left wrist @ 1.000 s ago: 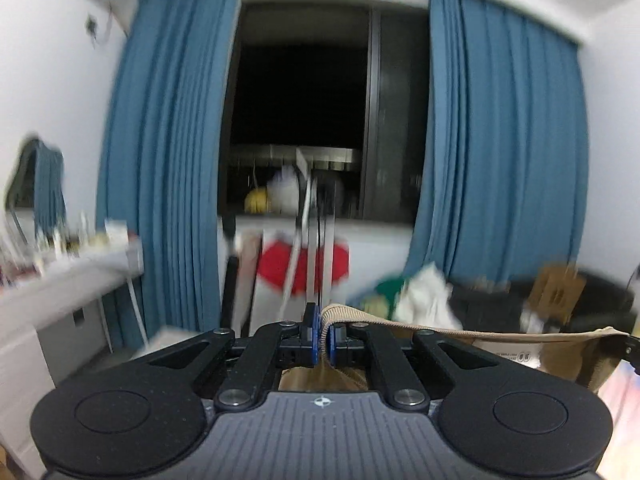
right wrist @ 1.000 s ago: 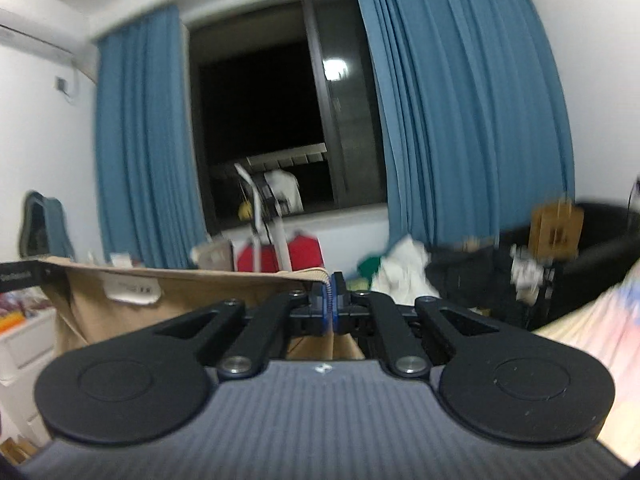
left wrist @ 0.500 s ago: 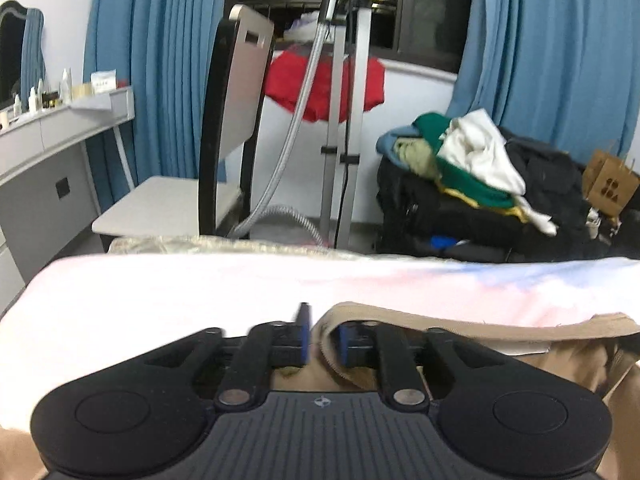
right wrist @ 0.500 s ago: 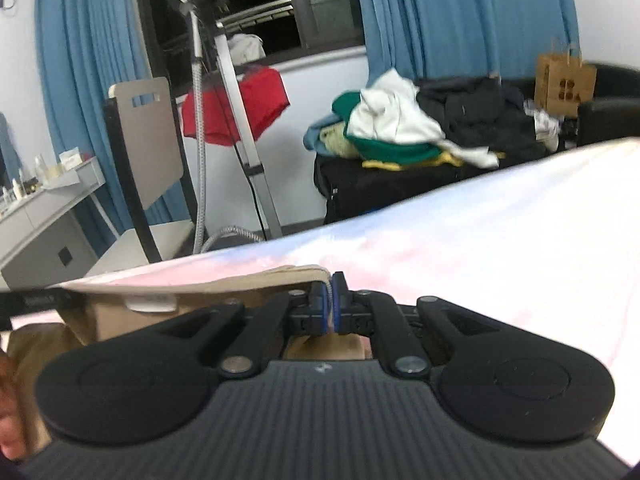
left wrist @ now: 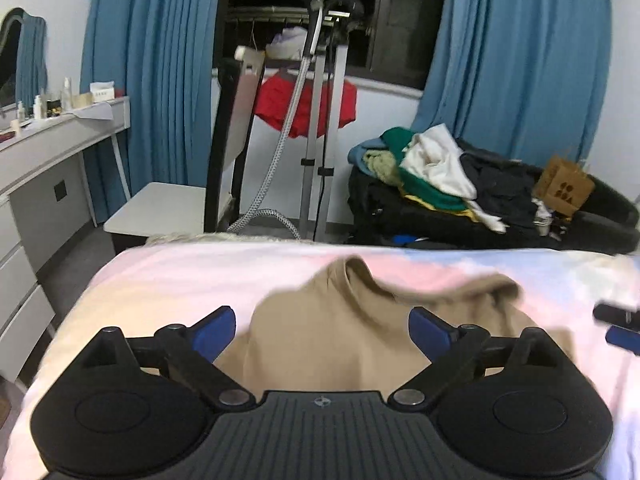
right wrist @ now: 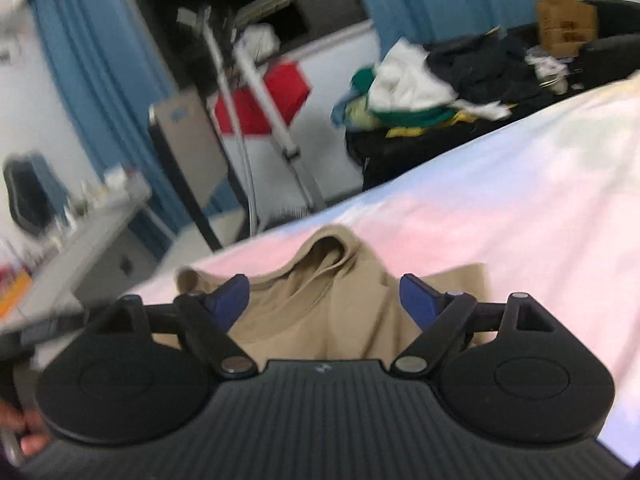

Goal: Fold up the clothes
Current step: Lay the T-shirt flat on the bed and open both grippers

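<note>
Ahead of both tools, the tan garment (left wrist: 340,344) lies released on the bed (left wrist: 168,276), apparently for flattening; left gripper (left wrist: 322,326) and right gripper (right wrist: 324,300) jaws are opening, gripping nothing.

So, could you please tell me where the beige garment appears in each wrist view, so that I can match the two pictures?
Left wrist view: the beige garment lies low in the centre on the pastel bedsheet, just beyond the left gripper, whose jaws are opening.
Right wrist view: it lies low, centre-left, just beyond the right gripper, also opening.
Shared landmark: the red cloth below the window.
</note>
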Available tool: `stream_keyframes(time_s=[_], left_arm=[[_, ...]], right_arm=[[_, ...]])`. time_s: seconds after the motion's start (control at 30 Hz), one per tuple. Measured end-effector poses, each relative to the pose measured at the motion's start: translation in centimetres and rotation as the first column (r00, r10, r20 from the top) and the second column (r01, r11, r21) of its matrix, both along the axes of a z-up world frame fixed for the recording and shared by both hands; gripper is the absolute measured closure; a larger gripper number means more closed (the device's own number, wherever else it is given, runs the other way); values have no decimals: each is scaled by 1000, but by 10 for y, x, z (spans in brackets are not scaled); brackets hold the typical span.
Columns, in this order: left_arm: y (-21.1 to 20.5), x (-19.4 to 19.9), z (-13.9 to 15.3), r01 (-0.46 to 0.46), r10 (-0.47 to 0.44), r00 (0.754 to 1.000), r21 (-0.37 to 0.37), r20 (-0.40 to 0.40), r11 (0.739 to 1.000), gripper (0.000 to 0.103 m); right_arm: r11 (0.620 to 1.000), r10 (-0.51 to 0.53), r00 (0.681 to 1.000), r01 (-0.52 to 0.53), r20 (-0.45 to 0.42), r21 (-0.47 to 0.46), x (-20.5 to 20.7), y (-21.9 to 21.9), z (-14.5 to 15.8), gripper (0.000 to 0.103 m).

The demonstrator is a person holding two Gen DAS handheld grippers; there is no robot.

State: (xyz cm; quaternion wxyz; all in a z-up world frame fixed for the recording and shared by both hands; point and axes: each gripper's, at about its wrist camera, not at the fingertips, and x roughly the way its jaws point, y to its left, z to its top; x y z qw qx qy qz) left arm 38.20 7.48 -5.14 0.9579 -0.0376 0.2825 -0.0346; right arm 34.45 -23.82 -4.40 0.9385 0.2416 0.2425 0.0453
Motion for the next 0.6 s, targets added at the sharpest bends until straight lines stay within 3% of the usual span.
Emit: stream_keyframes(time_s=[0.1,0.2,0.37,0.43,0.6], left_arm=[[4,-81,11,0,0,1000,-5,12,1000,8],[4,-146,11,-11,11,1000,-22,-18,1000,8],[7,-226,11,-36,29,998,-151,-54,988,8],[6,-245,8,-45,38,999,-187,-38,981,6],[-3,-242,-12,-74,67,996,-148,-52,986,6]], right_arm=[[989,-74,997,73,2,127,-46,-33,-6,20],[973,-117,992,123,-39,197,-77,-57,-23,33],[932,-124,986,153,-108,329,-91,-85,-62,38],[912,-109,984,154,-138,380,-84,-94,-78,40],[913,-70,988,119,-138,391,-50,-102,-100,50]])
